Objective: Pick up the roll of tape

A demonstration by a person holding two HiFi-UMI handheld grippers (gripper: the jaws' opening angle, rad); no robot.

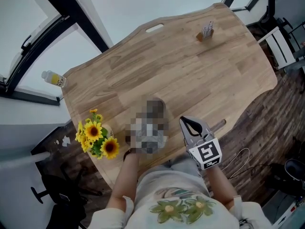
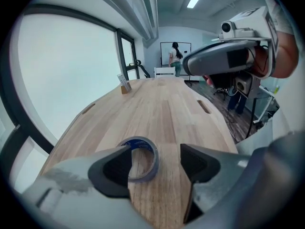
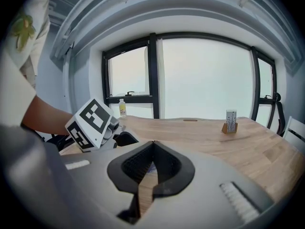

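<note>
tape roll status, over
Left tool open. Tape roll flat on table between its jaws, not gripped. Right tool shut, empty. Nothing blocking.

A light wooden table (image 1: 181, 75) of joined planks fills the middle of the head view, its outline irregular, with wavy edges and rounded corners. A narrow slot (image 1: 154, 28) is cut through the top near the far edge, and the left gripper view shows two more slots along the long sides. Near the far right corner stands a small wooden card stand (image 1: 206, 31) holding an upright card. A bunch of sunflowers (image 1: 97, 140) sits at the near left corner. The roll of tape (image 2: 140, 159) lies on the wood close to the near edge, a blue-rimmed ring with bare plank showing through its hole. The rest of the top is bare wood.
</note>
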